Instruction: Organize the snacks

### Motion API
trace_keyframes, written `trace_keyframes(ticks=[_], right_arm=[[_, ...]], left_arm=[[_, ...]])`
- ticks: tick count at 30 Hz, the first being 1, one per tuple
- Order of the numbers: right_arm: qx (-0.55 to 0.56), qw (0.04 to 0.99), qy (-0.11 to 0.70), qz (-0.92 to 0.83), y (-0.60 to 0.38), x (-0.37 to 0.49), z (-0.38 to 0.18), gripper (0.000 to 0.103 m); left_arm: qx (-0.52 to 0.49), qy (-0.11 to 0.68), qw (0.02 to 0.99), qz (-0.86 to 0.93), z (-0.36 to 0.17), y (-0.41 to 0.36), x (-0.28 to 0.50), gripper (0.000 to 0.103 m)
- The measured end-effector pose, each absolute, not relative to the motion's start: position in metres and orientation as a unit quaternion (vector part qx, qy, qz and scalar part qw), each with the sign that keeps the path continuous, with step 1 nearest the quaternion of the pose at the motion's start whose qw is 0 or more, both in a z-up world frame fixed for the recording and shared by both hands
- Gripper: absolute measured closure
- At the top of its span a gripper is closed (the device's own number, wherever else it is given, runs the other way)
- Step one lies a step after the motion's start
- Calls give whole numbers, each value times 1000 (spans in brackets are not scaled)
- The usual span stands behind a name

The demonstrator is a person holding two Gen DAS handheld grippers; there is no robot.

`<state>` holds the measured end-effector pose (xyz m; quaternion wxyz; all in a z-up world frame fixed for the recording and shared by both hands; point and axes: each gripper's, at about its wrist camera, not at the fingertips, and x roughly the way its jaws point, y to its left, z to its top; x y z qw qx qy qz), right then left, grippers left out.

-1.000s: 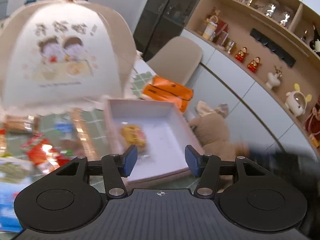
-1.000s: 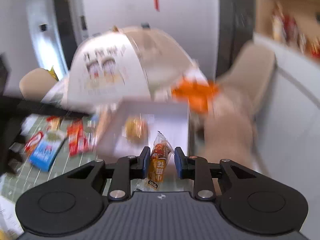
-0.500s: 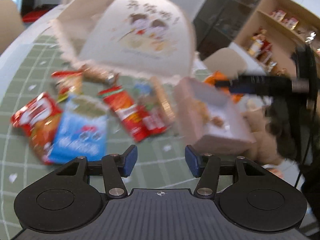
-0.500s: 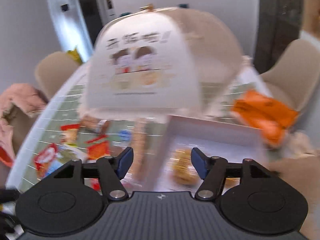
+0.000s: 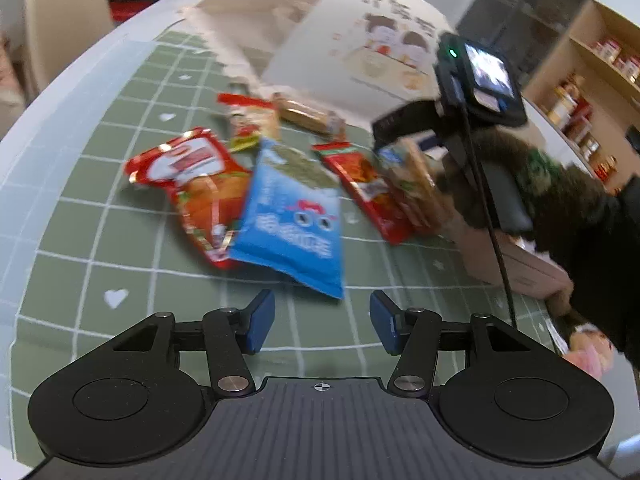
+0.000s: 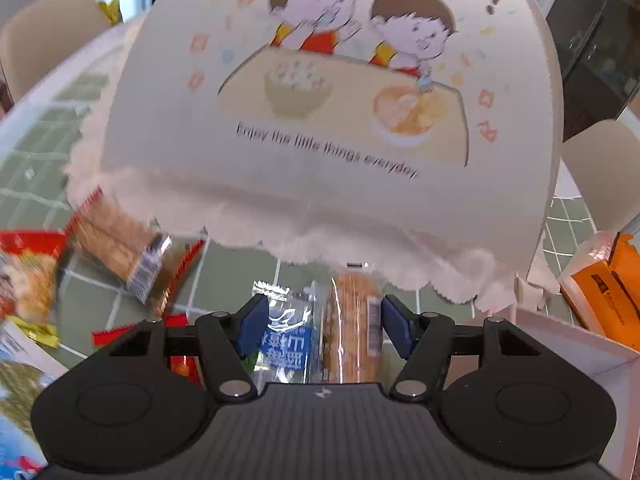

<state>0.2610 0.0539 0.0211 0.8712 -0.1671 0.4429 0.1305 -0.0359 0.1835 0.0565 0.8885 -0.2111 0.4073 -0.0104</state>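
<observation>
Snack packets lie scattered on the green checked tablecloth (image 5: 120,240). My left gripper (image 5: 322,320) hangs open and holds nothing, just short of a blue snack bag (image 5: 292,216) that overlaps a red bag (image 5: 192,184). A long red packet (image 5: 364,188) lies further right. My right gripper (image 6: 324,326) is low over the pile; its jaws are closing. Between them lie a clear packet with a blue label (image 6: 286,340) and a long cracker packet (image 6: 352,328); the pads do not press on either. The pale pink box (image 6: 560,328) is at the right.
A big cloth food cover (image 6: 320,100) with a cartoon print stands right behind the snacks. An orange box (image 6: 608,292) sits beyond the pink box. Another cracker packet (image 6: 116,244) lies at the cover's left edge. A dark furry sleeve (image 5: 560,200) crosses the right side. Beige chairs ring the table.
My right gripper let go of the small orange packet at the pink box, opened, and swung left and down over the pile. My left gripper also moved left from the box, lower over the snacks.
</observation>
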Motion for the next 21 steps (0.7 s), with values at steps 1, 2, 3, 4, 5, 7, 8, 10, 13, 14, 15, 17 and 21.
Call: trace_keyframes(ticks=[1,2,3,4,5,7,8,10,13,14,15,17,21], right_arm=[[-156,870,447,137,51,255,22,45],[-130,868,456,148,44,247,25,52],[-98,860,471,168,35,237,27,59],[-76,854,481,186,27,227,28,60],[-63,847,486,204,21,214,29,63],[-51,831,497,244,11,184,31,68],[-47,825,501,256,7,173,31,69],[-39,808,512,287,-2,147,31,70],[-27,797,518,308,-19,106,30,71],[-28,798,516,310,-24,97,31,71],[-33,802,511,308,-32,87,32,71],[-51,814,498,295,-48,68,35,71],[-66,829,495,253,-84,51,33,70]], left_arm=[[-213,406,889,-8,57,185,-37,45],[-214,404,889,-8,57,187,-38,45],[-215,402,890,-7,58,188,-38,45],[-218,401,890,-7,59,189,-37,45],[-220,401,889,-7,59,189,-36,45],[-220,405,887,-9,57,186,-31,45],[-218,408,887,-10,56,182,-28,45],[-212,412,886,-20,56,173,-23,45],[-197,418,886,-43,57,155,-16,45],[-190,419,887,-49,58,149,-13,45],[-180,420,888,-52,59,143,-11,45],[-155,422,892,-48,59,132,-5,45],[-109,426,897,-36,55,117,6,45]])
